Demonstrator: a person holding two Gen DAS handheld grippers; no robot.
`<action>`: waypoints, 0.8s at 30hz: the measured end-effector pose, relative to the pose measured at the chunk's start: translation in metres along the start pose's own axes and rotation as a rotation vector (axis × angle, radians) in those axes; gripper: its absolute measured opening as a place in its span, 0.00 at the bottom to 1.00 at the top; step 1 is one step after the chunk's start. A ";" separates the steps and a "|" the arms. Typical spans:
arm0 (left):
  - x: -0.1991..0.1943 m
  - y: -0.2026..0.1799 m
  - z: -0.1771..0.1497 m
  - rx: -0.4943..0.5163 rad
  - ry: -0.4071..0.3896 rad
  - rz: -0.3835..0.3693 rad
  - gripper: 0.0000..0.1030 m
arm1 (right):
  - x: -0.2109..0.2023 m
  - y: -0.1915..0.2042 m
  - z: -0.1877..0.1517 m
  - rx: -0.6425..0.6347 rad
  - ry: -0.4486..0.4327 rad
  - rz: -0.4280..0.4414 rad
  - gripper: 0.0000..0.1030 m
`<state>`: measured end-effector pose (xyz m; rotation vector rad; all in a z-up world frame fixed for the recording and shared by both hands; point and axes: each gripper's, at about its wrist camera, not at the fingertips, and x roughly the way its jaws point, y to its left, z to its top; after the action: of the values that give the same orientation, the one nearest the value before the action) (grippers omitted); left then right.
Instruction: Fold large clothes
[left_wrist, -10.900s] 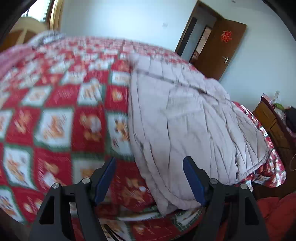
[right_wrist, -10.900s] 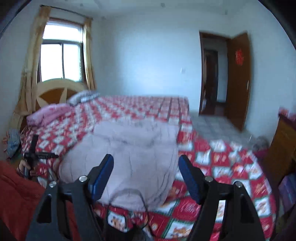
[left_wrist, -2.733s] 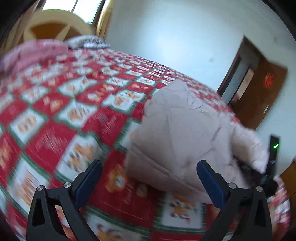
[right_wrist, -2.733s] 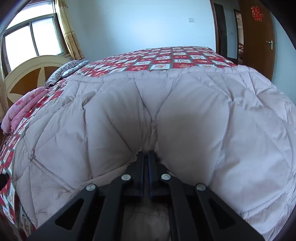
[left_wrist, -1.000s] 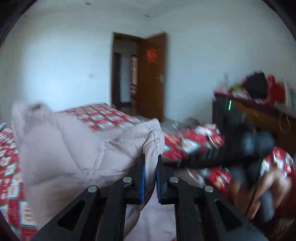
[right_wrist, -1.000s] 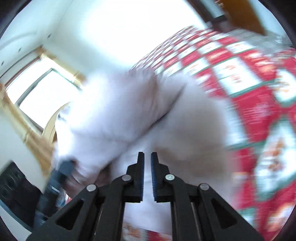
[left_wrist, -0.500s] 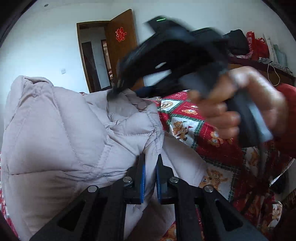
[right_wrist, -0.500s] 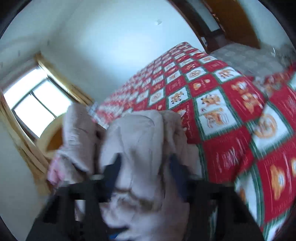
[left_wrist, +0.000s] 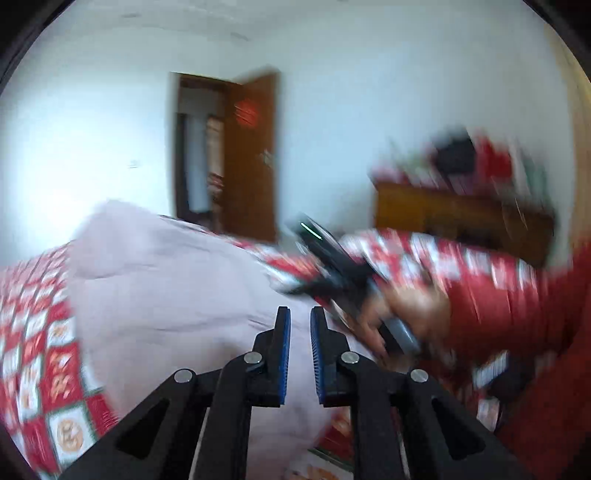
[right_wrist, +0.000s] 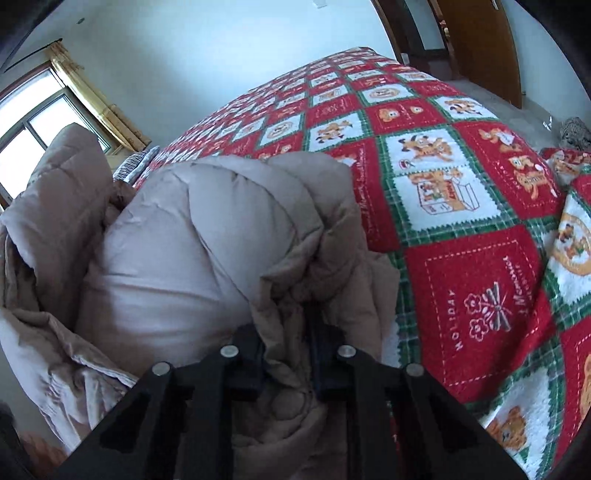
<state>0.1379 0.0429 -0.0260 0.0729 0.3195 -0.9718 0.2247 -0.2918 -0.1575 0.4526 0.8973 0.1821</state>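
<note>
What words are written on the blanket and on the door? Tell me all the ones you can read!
"HOLIDAY" - stitched in white on a red square of the bedspread, right wrist view.
Opposite side of that square: white lettering, too distorted to read.
Small script beside the bear squares: too small to read.
Red sign on the brown door, left wrist view: too blurred to read.

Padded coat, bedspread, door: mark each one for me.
Padded coat (right_wrist: 177, 258): right wrist view, on the puffed quilted panel left of the fingers.
Bedspread (right_wrist: 480, 302): right wrist view, on the red holiday square.
Door (left_wrist: 251, 155): left wrist view, on the brown leaf below the red decoration.
</note>
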 end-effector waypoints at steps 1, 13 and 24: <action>-0.009 0.029 0.002 -0.088 -0.054 0.089 0.12 | -0.001 0.001 -0.001 0.001 -0.002 -0.002 0.17; 0.106 0.214 -0.053 -0.683 0.121 0.465 0.21 | -0.007 0.011 -0.008 -0.015 -0.019 -0.011 0.18; 0.166 0.119 0.036 -0.172 0.124 0.346 0.21 | -0.003 0.003 -0.008 0.020 -0.020 0.015 0.18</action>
<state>0.3306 -0.0294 -0.0506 0.0295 0.4860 -0.5953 0.2163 -0.2876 -0.1581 0.4787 0.8768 0.1820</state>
